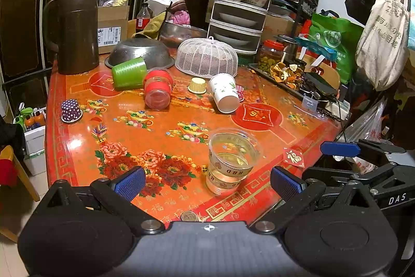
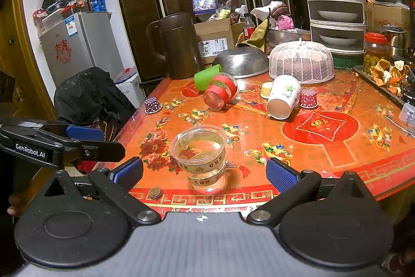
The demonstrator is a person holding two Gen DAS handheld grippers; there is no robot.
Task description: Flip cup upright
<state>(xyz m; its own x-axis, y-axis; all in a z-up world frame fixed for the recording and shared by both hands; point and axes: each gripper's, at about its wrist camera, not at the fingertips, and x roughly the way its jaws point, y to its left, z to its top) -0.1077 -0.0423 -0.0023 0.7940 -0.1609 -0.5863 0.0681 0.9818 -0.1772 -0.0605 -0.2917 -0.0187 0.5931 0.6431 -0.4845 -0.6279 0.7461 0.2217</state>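
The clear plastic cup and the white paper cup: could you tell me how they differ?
The clear plastic cup stands upright at the near edge; the white paper cup lies tipped over farther back. The first is see-through with lettered bands, the second opaque with a leaf print. Both look empty.

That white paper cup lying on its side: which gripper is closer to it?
Neither clearly. The left gripper and right gripper both sit open at the table's near edge, either side of the clear cup, far from the white paper cup.
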